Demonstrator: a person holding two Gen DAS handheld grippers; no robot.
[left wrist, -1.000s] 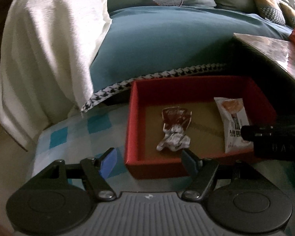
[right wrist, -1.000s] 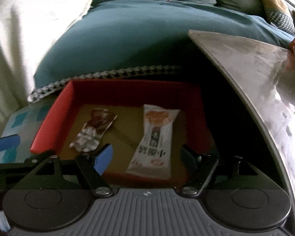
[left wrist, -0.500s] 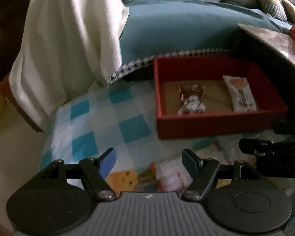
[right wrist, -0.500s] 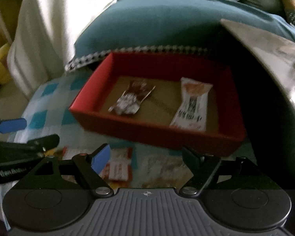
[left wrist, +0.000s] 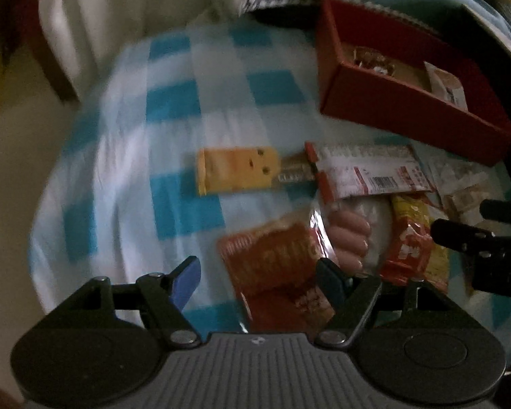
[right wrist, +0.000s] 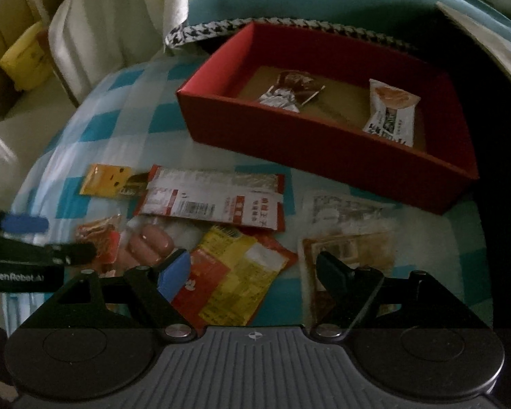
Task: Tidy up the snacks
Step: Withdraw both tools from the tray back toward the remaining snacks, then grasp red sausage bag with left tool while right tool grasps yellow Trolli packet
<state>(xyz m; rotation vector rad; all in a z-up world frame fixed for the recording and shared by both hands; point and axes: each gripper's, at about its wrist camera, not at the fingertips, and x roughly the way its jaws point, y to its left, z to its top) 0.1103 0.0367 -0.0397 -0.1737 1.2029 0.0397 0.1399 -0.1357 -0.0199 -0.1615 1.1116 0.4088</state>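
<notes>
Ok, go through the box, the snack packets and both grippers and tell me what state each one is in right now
red box: open-topped, on the checked cloth, two packets inside
brown packet: in the box, lying flat
white packet: in the box, lying flat
loose snacks: scattered on the cloth, outside the box
left gripper: open, empty
right gripper: open, empty; jaws have just been opening

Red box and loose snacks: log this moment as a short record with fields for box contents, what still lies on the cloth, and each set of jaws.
box: red box at the far side of the checked cloth
in box: brown packet; white packet
on cloth: yellow packet, long white-and-red packet, sausage pack, red-and-yellow packet, pale packets
left gripper: jaws open, empty, above an orange-red packet
right gripper: jaws just opened wider, empty, above the red-and-yellow packet
</notes>
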